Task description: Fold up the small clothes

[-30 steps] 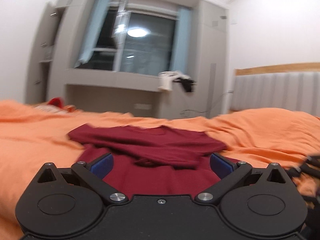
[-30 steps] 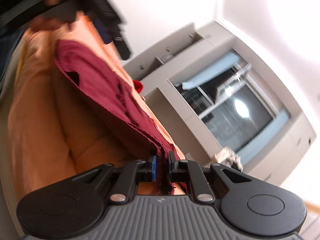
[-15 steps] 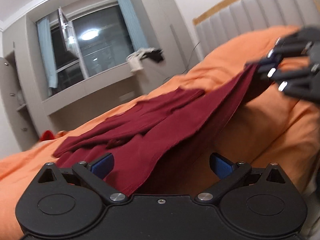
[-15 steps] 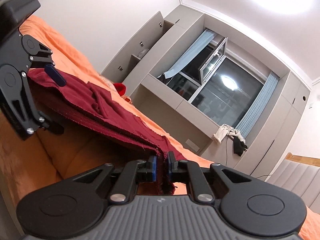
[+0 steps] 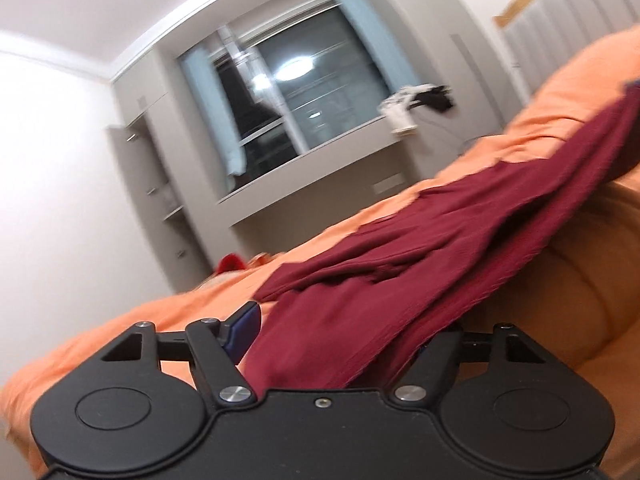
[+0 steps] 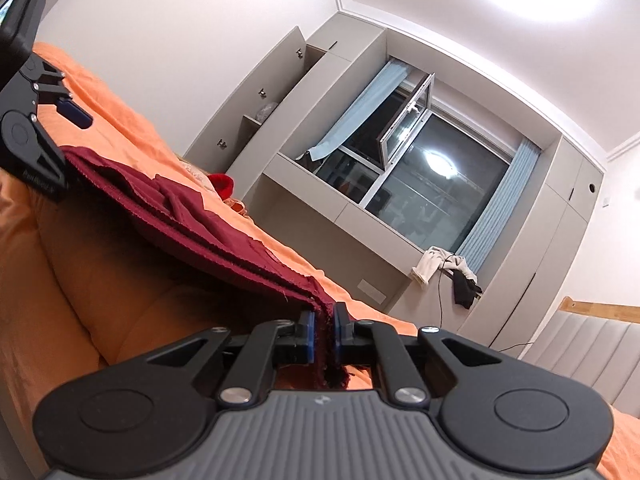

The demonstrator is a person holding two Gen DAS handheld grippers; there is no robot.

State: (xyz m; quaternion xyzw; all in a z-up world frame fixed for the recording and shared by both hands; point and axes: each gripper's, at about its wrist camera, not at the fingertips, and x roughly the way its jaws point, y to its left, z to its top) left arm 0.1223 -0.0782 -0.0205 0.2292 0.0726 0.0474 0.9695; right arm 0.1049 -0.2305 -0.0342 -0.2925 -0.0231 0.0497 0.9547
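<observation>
A dark red garment (image 5: 420, 264) lies stretched over the orange bed cover (image 5: 132, 328). My left gripper (image 5: 336, 332) is open, and the garment's near hem runs between its blue pads (image 5: 244, 326); the right pad is hidden under the cloth. My right gripper (image 6: 323, 334) is shut on the garment's (image 6: 208, 224) other hem corner and holds it lifted off the bed (image 6: 60, 280). The left gripper (image 6: 36, 136) shows at the far left of the right wrist view, at the cloth's other end.
A window with blue curtains (image 6: 420, 184) and grey cabinets (image 6: 276, 120) stand beyond the bed. A small red item (image 6: 222, 184) lies at the bed's far edge. Clothes hang on the sill (image 6: 448, 270). A padded headboard (image 6: 592, 344) is at the right.
The left gripper has moved in so the hem now lies between its open fingers. The right gripper still holds its corner, the cloth drawn taut between the two.
</observation>
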